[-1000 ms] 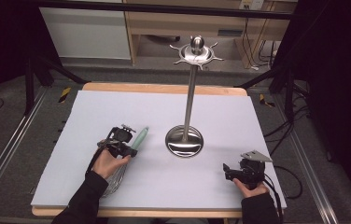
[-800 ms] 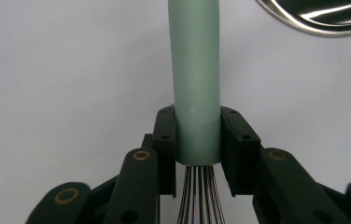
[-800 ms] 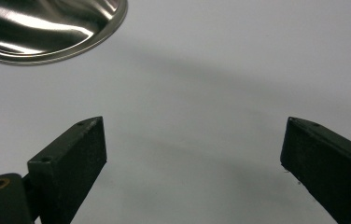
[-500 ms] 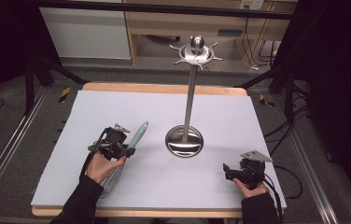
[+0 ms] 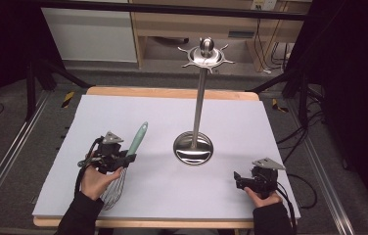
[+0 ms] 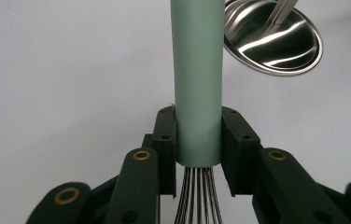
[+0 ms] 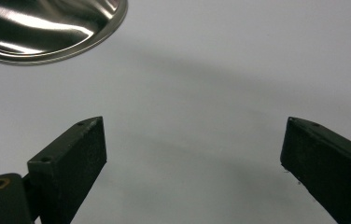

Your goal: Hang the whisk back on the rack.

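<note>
While the table (image 5: 250, 117) lies broad and white under everything, the tall steel stand (image 5: 199, 105) rises from its round base near the middle, with short hooks around its crown, and that crown looks like where the whisk (image 5: 130, 152) is meant to hang. To do this step well, I judge the lift should be slow and steady, keeping the green handle pointing up and forward so its far end can meet a hook without knocking the thin post, which would likely wobble if bumped. The grip sits low on the handle, right where the wires begin, so the long end may swing; a gentle wrist helps.

Held left of the stand's base, the whisk has its wire bulb trailing back toward the person's left hand. The left tool (image 6: 198, 154) is closed firmly on the handle, one jaw on each side of it. The right tool (image 7: 192, 163) rests low near the table's front right corner, jaws spread wide, holding nothing.
</note>
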The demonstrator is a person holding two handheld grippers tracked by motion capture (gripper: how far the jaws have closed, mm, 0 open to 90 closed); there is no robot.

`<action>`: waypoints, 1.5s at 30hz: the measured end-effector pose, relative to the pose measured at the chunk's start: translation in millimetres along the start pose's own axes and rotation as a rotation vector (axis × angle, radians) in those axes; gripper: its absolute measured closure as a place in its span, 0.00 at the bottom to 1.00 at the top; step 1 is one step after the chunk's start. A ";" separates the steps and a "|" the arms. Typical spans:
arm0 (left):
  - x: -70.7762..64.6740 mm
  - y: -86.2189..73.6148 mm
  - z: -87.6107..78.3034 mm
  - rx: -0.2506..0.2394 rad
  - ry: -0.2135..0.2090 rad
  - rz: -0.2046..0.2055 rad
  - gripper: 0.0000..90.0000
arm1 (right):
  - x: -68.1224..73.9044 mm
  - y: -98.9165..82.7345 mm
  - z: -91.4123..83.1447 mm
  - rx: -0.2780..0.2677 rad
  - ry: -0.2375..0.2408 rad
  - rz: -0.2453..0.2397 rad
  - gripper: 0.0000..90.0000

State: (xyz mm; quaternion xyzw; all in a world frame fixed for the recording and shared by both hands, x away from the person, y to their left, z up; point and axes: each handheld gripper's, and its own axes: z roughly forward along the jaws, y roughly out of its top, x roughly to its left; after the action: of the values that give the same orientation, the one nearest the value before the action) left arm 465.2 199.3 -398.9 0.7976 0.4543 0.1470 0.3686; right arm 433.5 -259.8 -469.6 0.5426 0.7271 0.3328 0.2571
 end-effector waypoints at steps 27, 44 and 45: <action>-1.5 -8.5 -47.4 -0.226 -0.011 -0.014 0.77 | -0.1 -0.1 -0.6 0.000 0.003 -0.003 0.08; -15.2 11.5 -68.9 -0.355 -0.027 0.026 0.77 | -0.3 0.2 -0.4 -0.004 0.006 0.003 0.08; -16.3 13.2 -69.8 -0.362 -0.030 0.025 0.77 | 0.0 0.2 -0.4 -0.004 0.005 0.005 0.08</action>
State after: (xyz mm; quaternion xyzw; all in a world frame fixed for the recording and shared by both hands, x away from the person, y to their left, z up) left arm 424.7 213.3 -339.9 0.7259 0.4051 0.2190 0.5108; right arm 433.4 -259.8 -469.2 0.5430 0.7259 0.3361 0.2554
